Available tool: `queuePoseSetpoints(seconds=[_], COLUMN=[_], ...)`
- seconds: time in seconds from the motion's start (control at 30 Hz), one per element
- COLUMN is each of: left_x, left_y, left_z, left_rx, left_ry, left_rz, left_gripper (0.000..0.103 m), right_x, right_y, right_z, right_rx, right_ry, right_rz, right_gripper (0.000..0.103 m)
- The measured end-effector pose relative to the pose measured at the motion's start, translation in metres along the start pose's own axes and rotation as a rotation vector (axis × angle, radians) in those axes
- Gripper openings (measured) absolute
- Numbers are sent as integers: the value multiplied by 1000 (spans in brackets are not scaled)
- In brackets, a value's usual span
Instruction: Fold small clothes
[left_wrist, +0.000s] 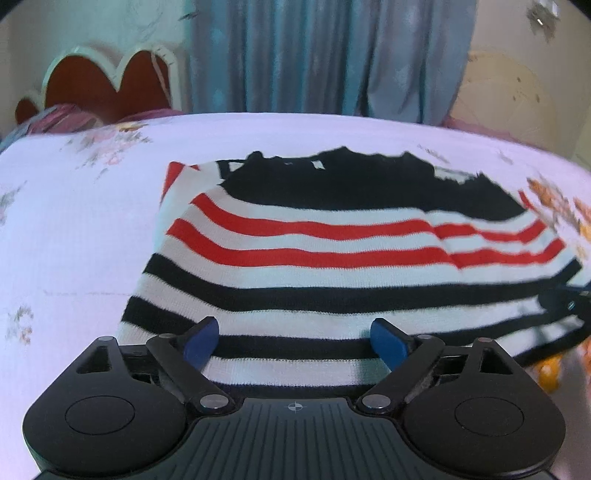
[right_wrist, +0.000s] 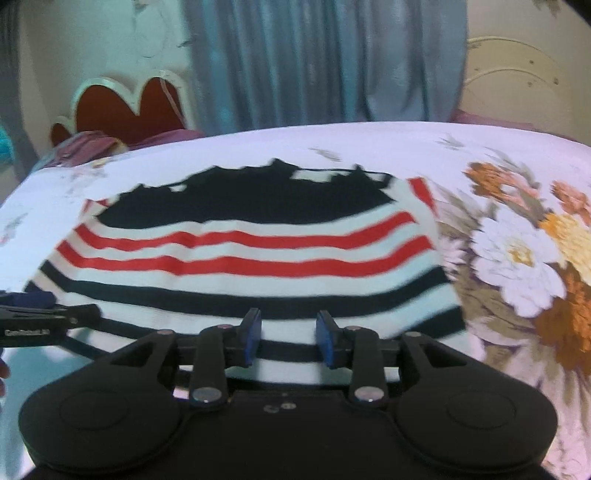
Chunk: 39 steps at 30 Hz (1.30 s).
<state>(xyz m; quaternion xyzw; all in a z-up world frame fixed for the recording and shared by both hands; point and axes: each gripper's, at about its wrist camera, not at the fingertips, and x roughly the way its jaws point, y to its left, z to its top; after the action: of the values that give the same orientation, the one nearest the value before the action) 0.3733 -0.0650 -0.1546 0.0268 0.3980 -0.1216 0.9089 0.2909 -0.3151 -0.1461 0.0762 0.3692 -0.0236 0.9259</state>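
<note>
A small knitted sweater (left_wrist: 332, 258) with black, red and white stripes lies flat on the bed, its black part at the far end. It also shows in the right wrist view (right_wrist: 240, 266). My left gripper (left_wrist: 295, 341) is open, its blue pads spread wide over the sweater's near hem at the left side. My right gripper (right_wrist: 290, 339) is open with a narrower gap, over the near hem at the right side. The left gripper shows at the left edge of the right wrist view (right_wrist: 40, 317); the right gripper shows at the right edge of the left wrist view (left_wrist: 565, 302).
The bed has a white floral sheet (left_wrist: 74, 240) with a big flower print (right_wrist: 524, 258) right of the sweater. A red and white headboard (left_wrist: 107, 81) stands at the far left, blue curtains (left_wrist: 325, 55) behind, a cream fan (left_wrist: 513, 96) at the far right.
</note>
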Motion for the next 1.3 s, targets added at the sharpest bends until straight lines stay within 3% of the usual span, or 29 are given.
queuePoseSetpoints(seconds=[0.3, 0.47, 0.67, 0.87, 0.93, 0.97, 1.03, 1.2, 1.3], left_x=[-27, -27, -4, 18, 25, 25, 30, 31, 24], left_y=[33, 59, 75, 81, 81, 82, 85, 90, 87], left_z=[-16, -46, -47, -44, -42, -42, -42, -40, -34], left_rx=[-270, -513, -681, -798, -814, -818, -833, -847, -827], left_ry=[52, 114, 32, -94, -114, -123, -120, -100, -107], left_rz=[-19, -43, -142, -203, -203, -200, -191, -191, -184], left_gripper=[88, 88, 88, 86, 67, 62, 40, 22, 16], right_x=[11, 21, 33, 51, 60, 63, 67, 67, 67], right_y=[26, 37, 45, 60, 65, 67, 73, 86, 89], right_z=[13, 15, 22, 31, 29, 26, 21, 15, 16], right_rx=[-59, -91, -91, -132, -159, -173, -216, -266, -266], right_ry=[8, 18, 8, -15, 13, 18, 8, -2, 4], right_rz=[125, 160, 169, 111, 90, 76, 43, -21, -37], right_gripper=[35, 35, 35, 35, 36, 36, 36, 36, 36])
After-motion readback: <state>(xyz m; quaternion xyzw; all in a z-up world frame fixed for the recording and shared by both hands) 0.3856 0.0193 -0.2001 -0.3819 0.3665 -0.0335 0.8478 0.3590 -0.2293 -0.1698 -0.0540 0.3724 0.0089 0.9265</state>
